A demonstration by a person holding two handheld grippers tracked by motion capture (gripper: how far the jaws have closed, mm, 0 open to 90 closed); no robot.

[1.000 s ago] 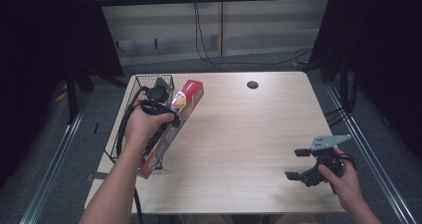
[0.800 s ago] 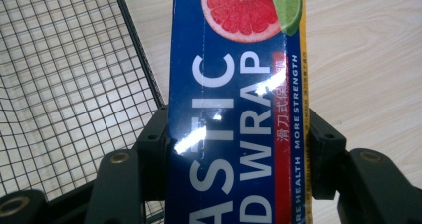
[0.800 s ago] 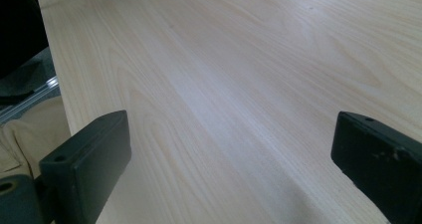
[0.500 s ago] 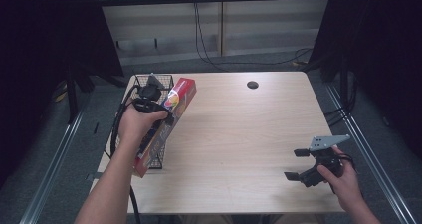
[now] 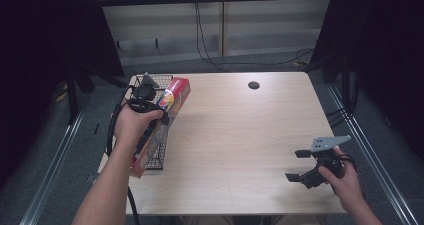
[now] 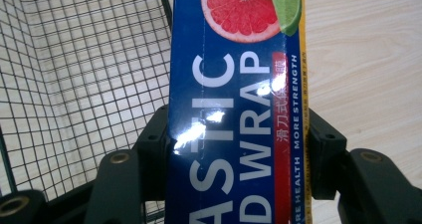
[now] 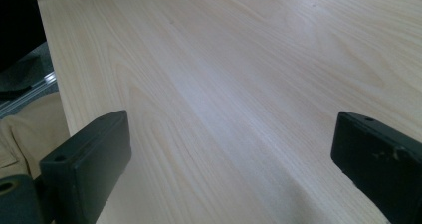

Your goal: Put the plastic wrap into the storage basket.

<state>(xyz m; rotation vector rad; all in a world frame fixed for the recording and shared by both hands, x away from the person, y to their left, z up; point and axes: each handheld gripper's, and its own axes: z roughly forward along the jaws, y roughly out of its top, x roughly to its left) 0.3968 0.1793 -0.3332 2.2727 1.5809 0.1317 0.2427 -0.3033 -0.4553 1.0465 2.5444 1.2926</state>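
A long red and blue plastic wrap box (image 5: 173,101) with a grapefruit picture lies tilted over the right side of a black wire basket (image 5: 159,79) at the table's left edge. My left gripper (image 5: 150,107) is shut across the box (image 6: 236,109), one jaw on each long side (image 6: 239,154). The lower end of the box reaches past the basket's front. In the left gripper view the basket mesh (image 6: 74,59) shows to the left of the box. My right gripper (image 5: 298,166) is held low over the front right of the table, open, with bare wood between its jaws (image 7: 234,159).
The light wooden table (image 5: 240,130) has a small dark round hole (image 5: 253,85) near its far edge. Cables hang behind the table, and metal rails run along the floor on both sides.
My left hand has carried the plastic wrap box a little to the left, further over the wire basket. The right gripper has stayed in place.
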